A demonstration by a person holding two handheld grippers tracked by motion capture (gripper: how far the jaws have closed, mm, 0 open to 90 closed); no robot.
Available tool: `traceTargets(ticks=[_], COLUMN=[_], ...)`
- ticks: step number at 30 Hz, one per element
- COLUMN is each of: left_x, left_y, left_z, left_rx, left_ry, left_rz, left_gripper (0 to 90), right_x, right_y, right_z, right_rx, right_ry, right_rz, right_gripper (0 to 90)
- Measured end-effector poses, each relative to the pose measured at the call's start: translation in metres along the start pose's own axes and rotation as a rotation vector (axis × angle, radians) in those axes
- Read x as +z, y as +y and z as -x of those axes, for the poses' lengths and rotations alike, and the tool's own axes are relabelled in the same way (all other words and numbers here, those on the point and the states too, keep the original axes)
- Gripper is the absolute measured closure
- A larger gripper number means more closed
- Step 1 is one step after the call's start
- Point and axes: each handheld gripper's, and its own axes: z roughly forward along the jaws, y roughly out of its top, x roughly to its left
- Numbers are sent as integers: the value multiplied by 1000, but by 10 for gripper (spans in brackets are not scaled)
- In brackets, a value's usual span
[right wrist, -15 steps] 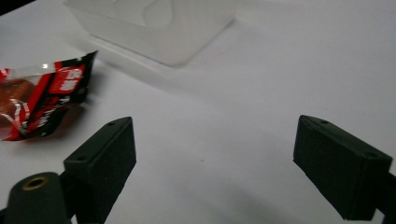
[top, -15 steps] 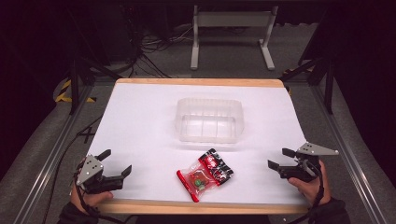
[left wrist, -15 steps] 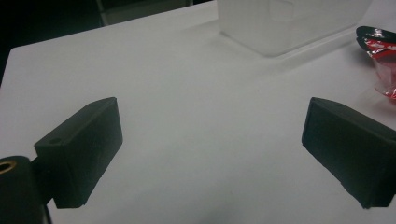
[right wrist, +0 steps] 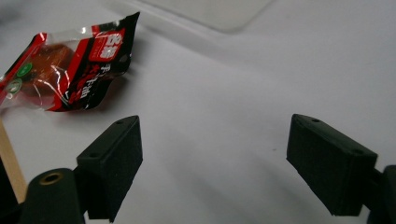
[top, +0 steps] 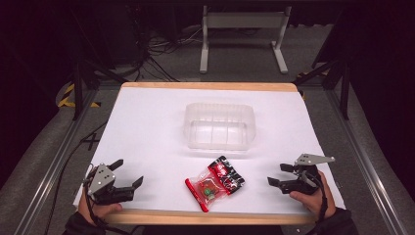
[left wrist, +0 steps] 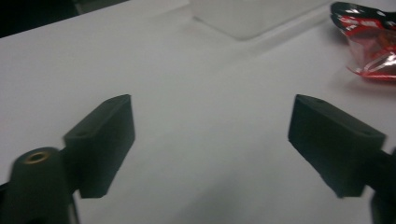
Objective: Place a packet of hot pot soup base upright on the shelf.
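The snack packet [top: 215, 183] lies between the gaping left tool [top: 126, 174] and right tool [top: 279, 174]; both empty.

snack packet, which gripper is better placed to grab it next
Right, probably. The right gripper sits open, pointing at the snack packet across a short bare gap. The left gripper is open too, but looks slightly farther and aims more toward the tub.

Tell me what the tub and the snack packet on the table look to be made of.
Tub: probably thin clear plastic, slightly cloudy; the white table shows through its ribbed walls.
Snack packet: likely glossy plastic film, part clear, part printed red and black; it crinkles and catches highlights in the right gripper view.
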Motion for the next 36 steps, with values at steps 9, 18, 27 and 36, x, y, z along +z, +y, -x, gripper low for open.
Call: traceTargets(ticks=[9, 18, 27, 36], left_x=[22, 35, 40, 37], left_y=[12, 14, 15, 16], left_z=[31, 46, 52, 47], left_rx=[101, 158, 185, 157], left_ry=[-134, -190, -214, -196], left_rz=[-56, -113, -135, -116], left_gripper=[272, 335, 400, 369], right_x=[30, 59, 82, 95], right_y=[10, 22, 33, 37], right_z=[-33, -58, -71, -74], right_rx=[6, 9, 97, 117], right_ry=[104, 201, 301, 290], right_rz=[-97, -119, -115, -106], right_gripper=[210, 194, 173, 639])
